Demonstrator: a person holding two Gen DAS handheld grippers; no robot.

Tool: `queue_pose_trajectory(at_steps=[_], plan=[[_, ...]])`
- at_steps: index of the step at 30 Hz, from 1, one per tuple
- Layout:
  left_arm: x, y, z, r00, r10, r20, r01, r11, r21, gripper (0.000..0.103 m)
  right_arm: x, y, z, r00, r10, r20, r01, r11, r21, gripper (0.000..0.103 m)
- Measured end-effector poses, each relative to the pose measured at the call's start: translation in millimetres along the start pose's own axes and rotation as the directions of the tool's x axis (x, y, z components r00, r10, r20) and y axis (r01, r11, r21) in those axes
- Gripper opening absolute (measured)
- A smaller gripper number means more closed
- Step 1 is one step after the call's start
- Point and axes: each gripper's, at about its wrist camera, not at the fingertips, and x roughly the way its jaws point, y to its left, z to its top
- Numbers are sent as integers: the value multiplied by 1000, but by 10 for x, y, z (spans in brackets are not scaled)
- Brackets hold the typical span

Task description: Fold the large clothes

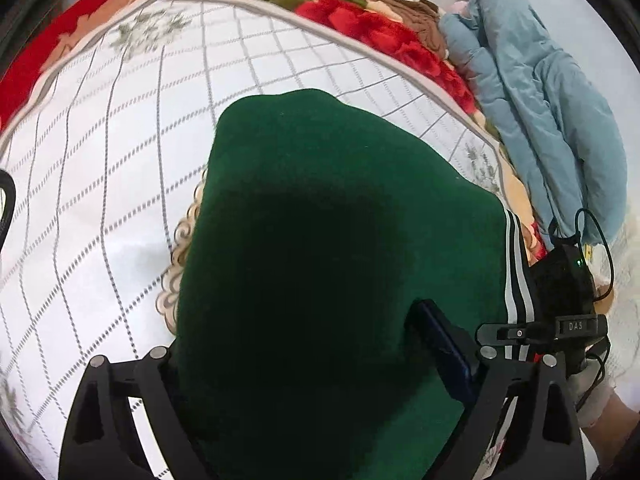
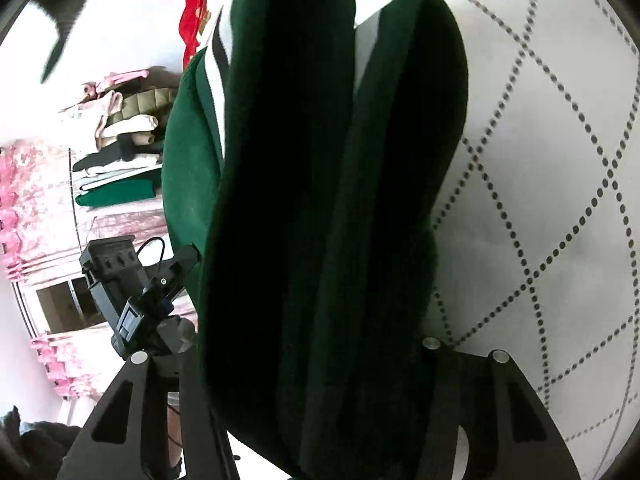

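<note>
Biggest thing: white quilted cover (image 1: 100, 184) w/ grey dashed grid, spread flat over a red floral blanket (image 1: 360, 28) that peeks out along the far edge. Light blue puffy jacket (image 1: 540, 92) bunched up beyond the blanket, well apart from the work area.

Then the green garment (image 1: 320, 220) w/ black & white side stripes, draped in thick folds over the cover, filling the middle of both views. In the right wrist view, same green garment (image 2: 288, 200) hanging in two fat rolls, lifted off the cover.

Left gripper (image 1: 320, 400): fabric bunched between the fingers, blue pad (image 1: 444, 344) pressed against it, so clenched on the green garment. Right gripper (image 2: 316, 400): cloth packed between the fingers too, grasping same garment.

Background, right view: stack of folded clothes (image 2: 120, 152) on a shelf, pink curtains (image 2: 36, 208) nearby.
</note>
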Motion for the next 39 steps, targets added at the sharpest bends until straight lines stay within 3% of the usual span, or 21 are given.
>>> queue_pose_trajectory(at_steps=[9, 17, 22, 28, 33, 39], plan=[[-219, -304, 431, 1000, -7, 15, 6, 998, 66, 93, -467, 480, 261, 998, 11, 63, -11, 1000, 13, 54], [-390, -595, 1234, 998, -43, 46, 38, 993, 111, 93, -1045, 1009, 866, 989, 15, 144, -17, 1000, 12, 54], [-325, -769, 1942, 996, -55, 77, 44, 989, 144, 93, -1290, 1296, 1690, 983, 13, 185, -14, 1000, 2, 54], [47, -835, 2788, 994, -54, 100, 36, 984, 174, 93, -1452, 1492, 2871, 977, -9, 212, 14, 1000, -25, 54], [459, -838, 3278, 994, -62, 86, 49, 987, 155, 93, -1327, 1595, 3865, 978, -47, 203, 53, 998, -23, 54], [1107, -663, 3734, 996, -87, 28, 84, 993, 80, 93, -1136, 1398, 4817, 979, -106, 176, 107, 994, 8, 54]])
